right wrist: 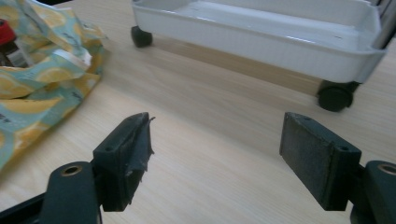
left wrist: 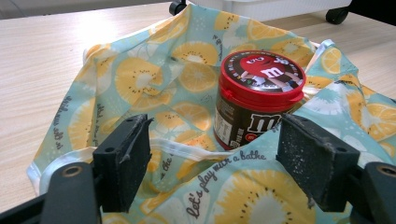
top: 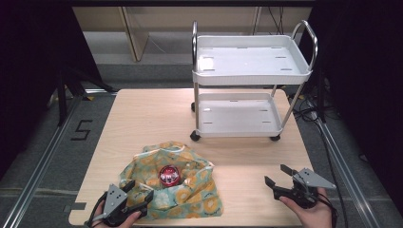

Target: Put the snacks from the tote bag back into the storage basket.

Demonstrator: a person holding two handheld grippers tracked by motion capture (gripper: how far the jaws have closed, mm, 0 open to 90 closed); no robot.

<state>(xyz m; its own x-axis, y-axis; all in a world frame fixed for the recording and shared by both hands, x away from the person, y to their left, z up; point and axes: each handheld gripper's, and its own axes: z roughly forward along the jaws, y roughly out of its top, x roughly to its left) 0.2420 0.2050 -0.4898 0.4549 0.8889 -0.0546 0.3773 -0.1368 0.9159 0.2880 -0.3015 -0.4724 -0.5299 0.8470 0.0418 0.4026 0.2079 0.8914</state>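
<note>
Red-lidded brown candy jar [top: 168, 175] stands upright in the lemon-print cloth bag [top: 199, 194], near-left on the wooden desk [top: 142, 114]. Left tongs [top: 138, 192] spread over the bag's near edge. Right tongs [top: 276, 175] spread, held low above bare desk, well apart, near right.

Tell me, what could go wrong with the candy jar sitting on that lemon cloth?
The jar stands upright on the loose, rumpled cloth. The open left gripper sits at the cloth's near edge, so pulling that edge might tip the jar over. If it tips, it could roll on the table toward the white cart. The right gripper is open and apart from the cloth, probably too far to steady it.
</note>
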